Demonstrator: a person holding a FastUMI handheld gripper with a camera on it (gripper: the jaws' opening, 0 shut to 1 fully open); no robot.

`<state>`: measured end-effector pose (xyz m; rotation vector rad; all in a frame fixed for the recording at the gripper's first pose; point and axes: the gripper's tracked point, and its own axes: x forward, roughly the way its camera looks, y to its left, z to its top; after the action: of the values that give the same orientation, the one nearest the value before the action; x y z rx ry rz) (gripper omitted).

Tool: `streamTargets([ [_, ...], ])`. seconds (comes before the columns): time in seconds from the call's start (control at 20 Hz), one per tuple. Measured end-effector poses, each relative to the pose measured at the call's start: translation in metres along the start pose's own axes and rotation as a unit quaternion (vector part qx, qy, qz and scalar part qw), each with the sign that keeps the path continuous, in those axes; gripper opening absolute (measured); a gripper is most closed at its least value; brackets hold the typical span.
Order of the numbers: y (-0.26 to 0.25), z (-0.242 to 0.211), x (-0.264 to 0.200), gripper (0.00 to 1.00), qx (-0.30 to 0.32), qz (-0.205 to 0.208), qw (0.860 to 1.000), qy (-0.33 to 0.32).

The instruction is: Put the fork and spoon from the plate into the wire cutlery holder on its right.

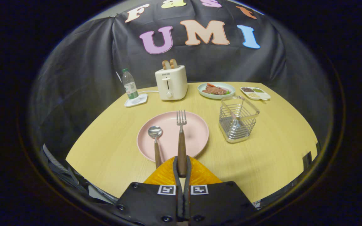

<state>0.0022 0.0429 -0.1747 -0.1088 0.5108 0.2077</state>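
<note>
- Fork: handle end clamped between the gripper fingers, tines reaching ahead over the pink plate.
- Spoon: just left of the fingers, bowl on the plate.
- Wire cutlery holder: upright, right of the plate.

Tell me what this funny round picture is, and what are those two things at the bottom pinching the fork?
Those are the two fingers of a hand-held gripper, a pinching tool a person carries. The camera rides on it and looks forward along the fingers, so the picture bends round. The fingers are closed on the brown wooden handle of the silver fork, whose prongs reach over the round pink plate. A wooden-handled silver spoon lies on the plate beside it. To the plate's right stands the square wire cutlery holder. Farther back on the yellow wooden table are a cream toaster with bread, a clear water bottle, a plate of food and a small divided dish.
</note>
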Motion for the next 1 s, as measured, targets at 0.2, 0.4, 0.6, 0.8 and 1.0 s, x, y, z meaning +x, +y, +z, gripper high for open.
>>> streamTargets([
  [0.2, -0.029, 0.035, -0.023, 0.03, -0.004, -0.007, 1.000, -0.005],
  [0.4, -0.079, 0.071, -0.042, 0.03, -0.023, -0.035, 0.999, 0.003],
  [0.6, -0.121, 0.085, -0.052, 0.03, -0.047, -0.054, 0.996, 0.050],
  [0.8, -0.137, 0.081, -0.050, 0.03, -0.052, -0.045, 0.991, 0.117],
  [1.0, -0.145, 0.071, -0.043, 0.03, -0.056, -0.036, 0.981, 0.185],
])
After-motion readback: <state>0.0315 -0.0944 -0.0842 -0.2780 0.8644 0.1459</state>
